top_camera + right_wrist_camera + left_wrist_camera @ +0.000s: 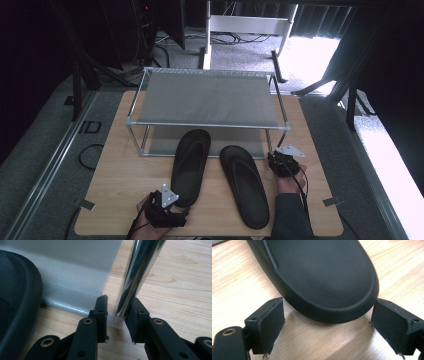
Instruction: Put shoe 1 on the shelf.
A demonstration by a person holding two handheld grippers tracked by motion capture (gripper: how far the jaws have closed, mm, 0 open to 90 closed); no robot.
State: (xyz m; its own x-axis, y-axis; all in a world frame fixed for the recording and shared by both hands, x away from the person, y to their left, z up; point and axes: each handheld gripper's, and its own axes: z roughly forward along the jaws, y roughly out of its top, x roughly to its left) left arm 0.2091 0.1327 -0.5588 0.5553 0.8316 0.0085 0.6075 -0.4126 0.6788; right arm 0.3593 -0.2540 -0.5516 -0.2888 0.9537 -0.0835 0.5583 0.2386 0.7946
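Observation:
Two black flip-flops lie side by side on the wooden table, toes toward a shoe rack. My left gripper sits at the heel of the left flip-flop. In the left gripper view its jaws stand wide open on either side of that heel, and neither pad touches it. My right gripper is beside the right flip-flop, at the rack's front right leg. The chrome leg rises between its narrow jaws, against one pad, with a gap to the other.
The rack has two grey fabric shelves on a chrome frame, and its lower shelf reaches the leg. Bare wood lies right of the rack and along the table's left side. Grey floor with cables surrounds the table.

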